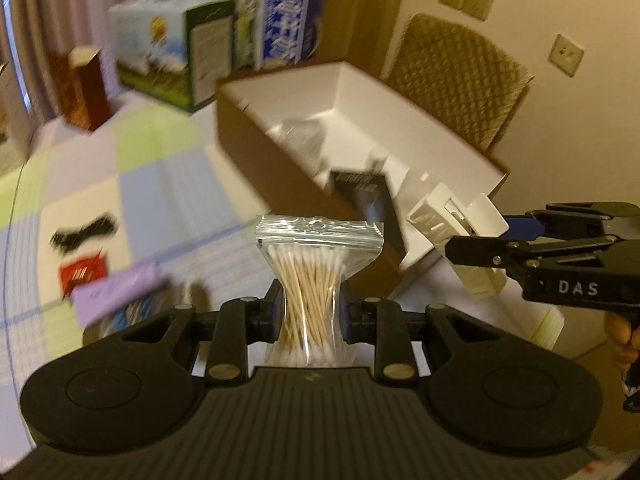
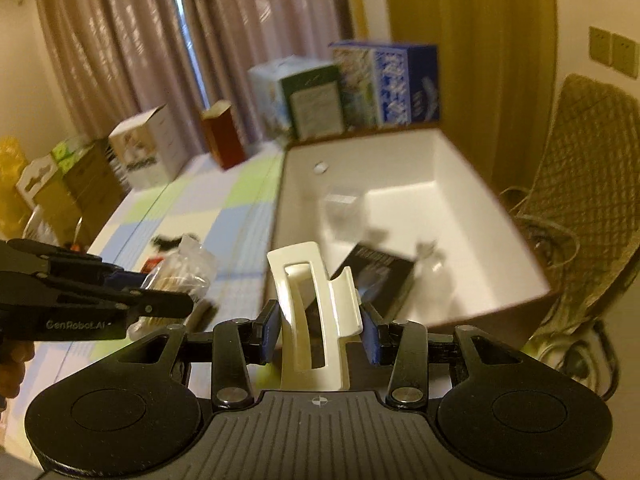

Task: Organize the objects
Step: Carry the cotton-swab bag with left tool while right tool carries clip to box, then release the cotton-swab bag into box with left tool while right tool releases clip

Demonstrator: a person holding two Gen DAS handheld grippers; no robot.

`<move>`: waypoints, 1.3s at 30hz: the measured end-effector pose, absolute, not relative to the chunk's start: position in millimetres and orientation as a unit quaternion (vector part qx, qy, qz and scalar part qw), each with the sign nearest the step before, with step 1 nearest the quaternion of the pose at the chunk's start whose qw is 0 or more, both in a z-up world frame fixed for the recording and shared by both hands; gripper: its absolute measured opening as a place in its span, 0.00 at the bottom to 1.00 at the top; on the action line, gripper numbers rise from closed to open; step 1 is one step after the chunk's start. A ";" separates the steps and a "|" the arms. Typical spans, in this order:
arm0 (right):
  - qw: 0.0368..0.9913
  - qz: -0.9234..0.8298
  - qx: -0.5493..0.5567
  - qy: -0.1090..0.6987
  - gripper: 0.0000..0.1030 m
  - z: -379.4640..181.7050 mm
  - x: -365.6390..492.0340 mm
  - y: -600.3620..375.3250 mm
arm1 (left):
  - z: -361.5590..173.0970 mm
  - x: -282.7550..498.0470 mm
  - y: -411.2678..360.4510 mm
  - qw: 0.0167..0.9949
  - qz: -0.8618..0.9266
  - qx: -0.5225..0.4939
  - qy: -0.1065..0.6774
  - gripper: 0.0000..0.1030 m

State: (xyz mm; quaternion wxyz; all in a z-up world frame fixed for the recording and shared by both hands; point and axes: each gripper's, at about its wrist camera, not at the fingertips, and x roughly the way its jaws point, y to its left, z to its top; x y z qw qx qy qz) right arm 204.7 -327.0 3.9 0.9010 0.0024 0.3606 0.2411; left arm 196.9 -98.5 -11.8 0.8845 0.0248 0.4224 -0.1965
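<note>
My left gripper (image 1: pixel 310 314) is shut on a clear bag of cotton swabs (image 1: pixel 308 276), held above the checked tablecloth in front of the open cardboard box (image 1: pixel 256 136). My right gripper (image 2: pixel 320 330) is shut on a white hair claw clip (image 2: pixel 310 308), held just before the box's (image 2: pixel 496 208) near edge. The clip also shows in the left wrist view (image 1: pixel 460 232), right of the box corner. The bag shows in the right wrist view (image 2: pixel 180 276), at the left. Inside the box lie a black packet (image 2: pixel 380 280) and clear wrapped items (image 2: pixel 344 204).
On the cloth at the left lie a black item (image 1: pixel 84 232), a red packet (image 1: pixel 82 274) and a purple card (image 1: pixel 116 294). Several cartons (image 1: pixel 172 48) stand behind the box. A wicker chair (image 1: pixel 460 80) stands to the right, beyond the table.
</note>
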 end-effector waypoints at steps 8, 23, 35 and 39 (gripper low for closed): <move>0.912 0.235 -0.013 0.337 0.38 14.1 256.0 -357.5 | 3.6 243.6 -144.3 0.891 -0.208 0.027 0.403 0.22; 0.895 0.249 -0.059 0.366 0.38 -23.2 353.5 -359.3 | -20.9 340.1 -191.4 0.883 -0.163 0.041 0.438 0.22; 0.861 0.267 -0.100 0.421 0.38 -71.5 398.5 -339.0 | -61.5 392.5 -204.8 0.860 -0.141 0.074 0.485 0.22; 0.857 0.260 -0.095 0.434 0.37 -81.7 409.2 -336.2 | -73.6 405.7 -208.3 0.854 -0.136 0.092 0.493 0.21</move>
